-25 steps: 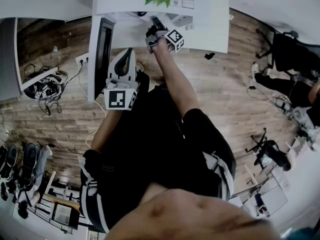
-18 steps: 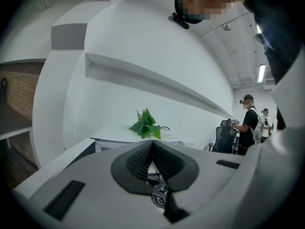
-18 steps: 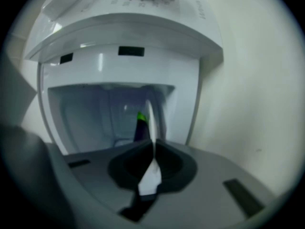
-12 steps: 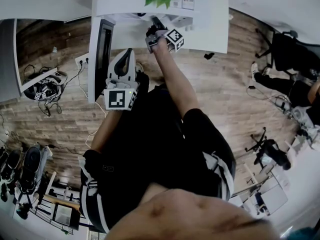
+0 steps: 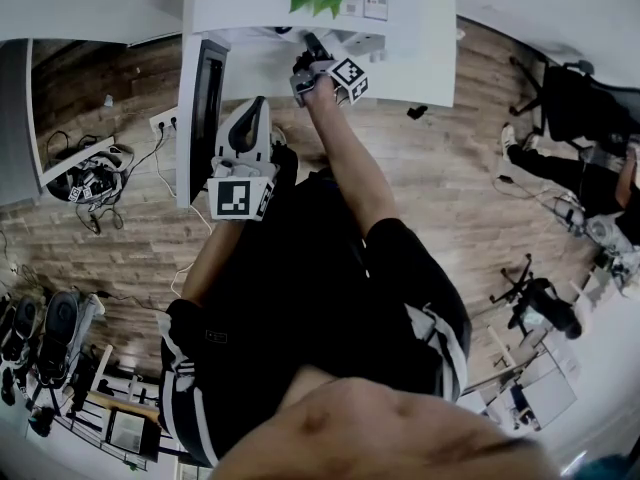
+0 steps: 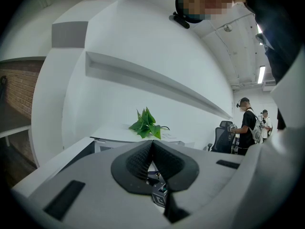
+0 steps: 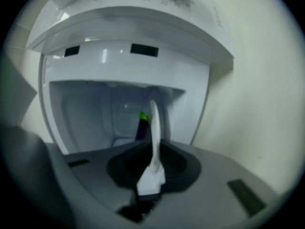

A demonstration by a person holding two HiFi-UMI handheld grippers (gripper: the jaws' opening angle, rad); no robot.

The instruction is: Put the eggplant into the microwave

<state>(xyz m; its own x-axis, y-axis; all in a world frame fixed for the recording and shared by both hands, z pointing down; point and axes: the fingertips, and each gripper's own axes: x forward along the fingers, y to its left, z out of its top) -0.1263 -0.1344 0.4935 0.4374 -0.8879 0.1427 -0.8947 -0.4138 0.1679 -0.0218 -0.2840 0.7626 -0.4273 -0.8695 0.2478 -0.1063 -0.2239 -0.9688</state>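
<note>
A wooden floor [image 5: 450, 198] is under the person, and a white table [image 5: 250, 68] stands at its far side. The left gripper [image 6: 152, 149] hangs well short of the microwave [image 7: 124, 66], its jaws pressed together on nothing. The right gripper [image 7: 153, 123] is at the microwave's open mouth, with its jaws drawn into one thin pale line and empty. The eggplant [image 7: 141, 125] is inside the microwave, just beyond this gripper. Only the right gripper view shows it. The left gripper view shows a green plant [image 6: 147, 124] instead.

No legible text anywhere; printed sheets [image 5: 364, 1] too small to read (marker cube [image 5: 241, 198] shows only black square pattern).
</note>
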